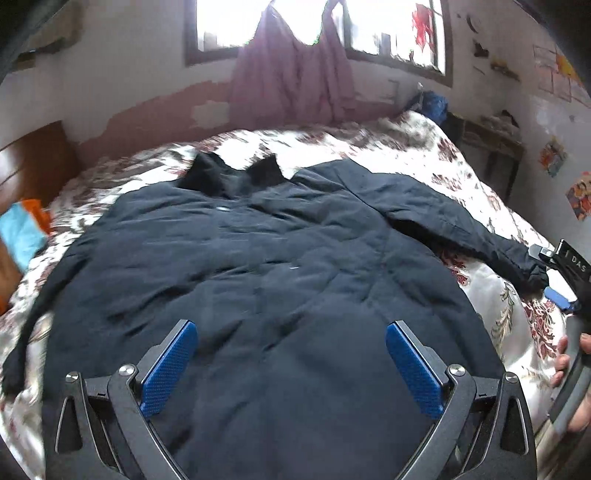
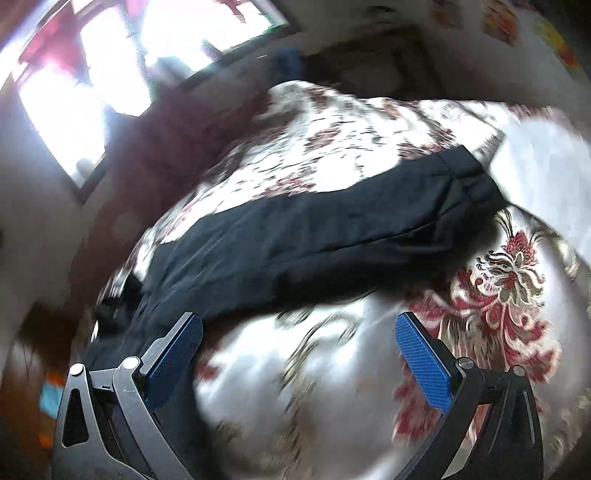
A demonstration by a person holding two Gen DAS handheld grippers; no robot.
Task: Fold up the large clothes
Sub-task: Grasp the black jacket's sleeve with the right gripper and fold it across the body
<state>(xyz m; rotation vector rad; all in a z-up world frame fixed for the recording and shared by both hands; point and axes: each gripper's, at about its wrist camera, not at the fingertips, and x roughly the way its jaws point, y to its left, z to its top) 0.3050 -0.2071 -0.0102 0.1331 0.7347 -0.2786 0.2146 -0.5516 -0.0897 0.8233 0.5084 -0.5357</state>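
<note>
Two grippers are at work here, and both stand with their fingers wide apart and nothing between them. In the left wrist view, the left gripper (image 1: 291, 363) hovers over the lower body of a dark navy jacket (image 1: 258, 266), which lies spread flat on the flowered bedspread (image 1: 388, 144), collar toward the window (image 1: 321, 26) and one sleeve (image 1: 469, 229) stretched out to the right. At the end of that sleeve the right gripper (image 1: 565, 266) shows near the cuff, with a hand (image 1: 576, 373) on its handle. On its black body the letters "DAS" can be read; I find no other writing or brand, and the pictures on the wall are too blurred to read. In the right wrist view, much blurred by motion, the right gripper looks along the same sleeve, whose cuff (image 2: 469, 177) lies well beyond the fingers, while the nearer part passes just by the left finger. I judge the step in hand to be taking the sleeve for folding inward over the body. To do it well, it seems best to close on the cuff edge only, without pinching the bedspread under it, then to carry it low and flat across the chest, while the left gripper perhaps steadies the body so that it does not slide.
</note>
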